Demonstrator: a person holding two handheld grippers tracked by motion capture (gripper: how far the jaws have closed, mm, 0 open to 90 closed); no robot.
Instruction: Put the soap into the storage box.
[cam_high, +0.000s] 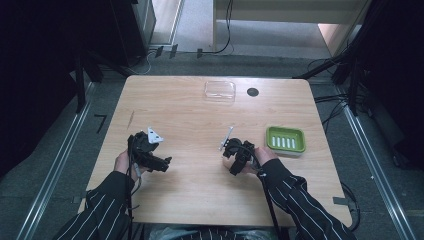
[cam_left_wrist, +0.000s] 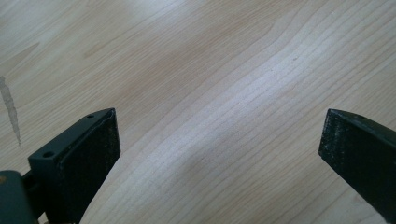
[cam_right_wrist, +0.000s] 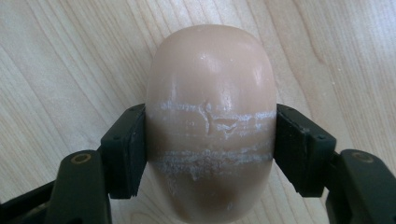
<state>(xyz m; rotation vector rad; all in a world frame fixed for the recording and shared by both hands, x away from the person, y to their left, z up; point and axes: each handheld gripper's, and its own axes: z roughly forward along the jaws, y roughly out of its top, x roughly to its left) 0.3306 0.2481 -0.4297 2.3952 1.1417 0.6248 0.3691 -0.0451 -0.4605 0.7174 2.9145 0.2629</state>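
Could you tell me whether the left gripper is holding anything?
No, the left gripper stands open, with bare wooden table between its jaws.

— What carries everything here?

— A light wooden bench (cam_high: 200, 185) with rounded corners, its grain running lengthwise.

— And what lies on it?

— A clear plastic lid or box (cam_high: 219, 90) near the far edge, about midway along. Just beside it sits a round black grommet (cam_high: 253, 92). Near the right edge sits a green soap dish (cam_high: 285, 139) with pale slots.

— Any marks?

— A thin dark streak (cam_high: 131, 118) toward the left edge.
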